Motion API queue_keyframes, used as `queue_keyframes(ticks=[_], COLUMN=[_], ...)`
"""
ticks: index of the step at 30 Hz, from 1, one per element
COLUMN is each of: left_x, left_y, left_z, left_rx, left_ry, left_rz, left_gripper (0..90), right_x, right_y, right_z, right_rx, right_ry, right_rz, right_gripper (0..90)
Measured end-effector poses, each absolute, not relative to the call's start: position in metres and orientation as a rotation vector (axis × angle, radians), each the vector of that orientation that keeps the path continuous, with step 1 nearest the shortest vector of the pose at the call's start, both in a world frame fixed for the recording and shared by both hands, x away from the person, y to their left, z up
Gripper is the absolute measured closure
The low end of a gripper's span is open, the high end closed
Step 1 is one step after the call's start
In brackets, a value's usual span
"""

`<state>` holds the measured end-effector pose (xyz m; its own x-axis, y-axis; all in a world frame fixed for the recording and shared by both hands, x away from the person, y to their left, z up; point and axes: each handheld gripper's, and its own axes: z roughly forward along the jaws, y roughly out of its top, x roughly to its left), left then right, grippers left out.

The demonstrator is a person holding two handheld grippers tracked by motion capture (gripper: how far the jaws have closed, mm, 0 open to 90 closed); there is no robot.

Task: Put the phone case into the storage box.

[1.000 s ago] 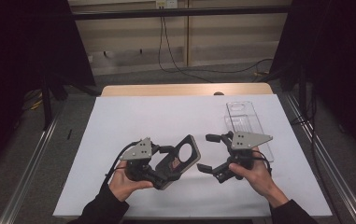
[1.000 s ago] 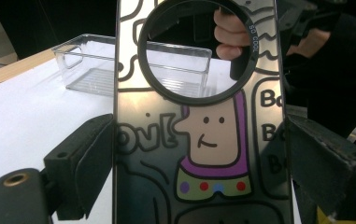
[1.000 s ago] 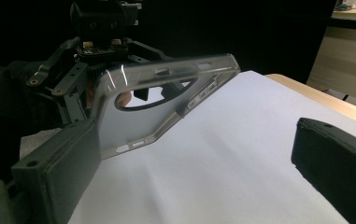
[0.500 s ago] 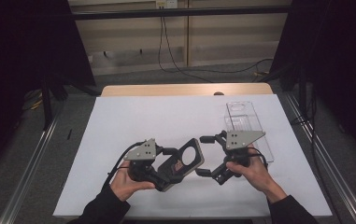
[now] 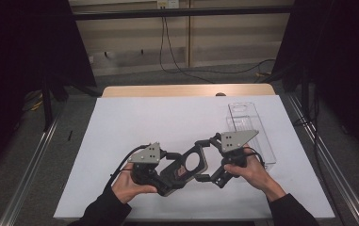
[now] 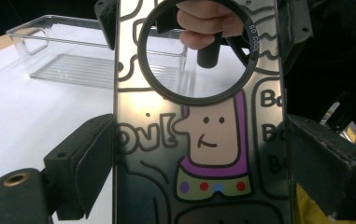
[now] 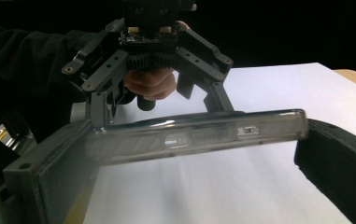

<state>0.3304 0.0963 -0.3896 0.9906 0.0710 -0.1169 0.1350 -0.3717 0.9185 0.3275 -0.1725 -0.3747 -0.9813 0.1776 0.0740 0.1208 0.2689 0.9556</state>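
Note:
A dark phone case [image 5: 191,162] with a cartoon print and a round ring hole hangs low over the white table [image 5: 158,117]. My left gripper [image 5: 171,172] is shut on its two long sides; in the left gripper view both jaws press the case [image 6: 199,140]. My right gripper [image 5: 204,160] faces it from the right, open, with its jaws straddling the case's far end. In the right gripper view the case's edge [image 7: 189,137] spans the gap from jaw to jaw, and the left gripper [image 7: 154,42] holds it from behind.
A clear plastic box [image 5: 250,127] stands at the right of the table, just behind the right hand, and shows as the same box [image 6: 87,60] in the left gripper view. The table's wooden edge [image 5: 186,89] lies at the back, with metal rails along both sides.
The right gripper has moved left, and its jaws now reach around the end of the case. The left gripper and the case have stayed put.

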Motion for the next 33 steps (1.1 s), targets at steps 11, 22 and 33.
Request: queue_keyframes(ticks=[11, 22, 33], left_x=[0.3286, 0.328, 0.3278], left_y=[0.0937, 0.0912, 0.0904], left_z=[-0.392, -0.395, -0.3969], left_rx=[1.977, 2.003, 2.018], left_ry=[0.132, 0.126, 0.111], left_rz=[-0.094, -0.114, -0.111], left_gripper=[12.2, 12.2, 12.3], right_x=[0.3298, 0.3322, 0.3322], right_y=[-0.1706, -0.1691, -0.1694], right_z=[-0.3748, -0.3746, -0.3763], right_rx=[0.204, 0.147, 0.163], right_ry=[2.547, 2.633, 2.682], right_rz=[1.843, 1.804, 1.773], right_gripper=[5.4, 8.4, 10.3])
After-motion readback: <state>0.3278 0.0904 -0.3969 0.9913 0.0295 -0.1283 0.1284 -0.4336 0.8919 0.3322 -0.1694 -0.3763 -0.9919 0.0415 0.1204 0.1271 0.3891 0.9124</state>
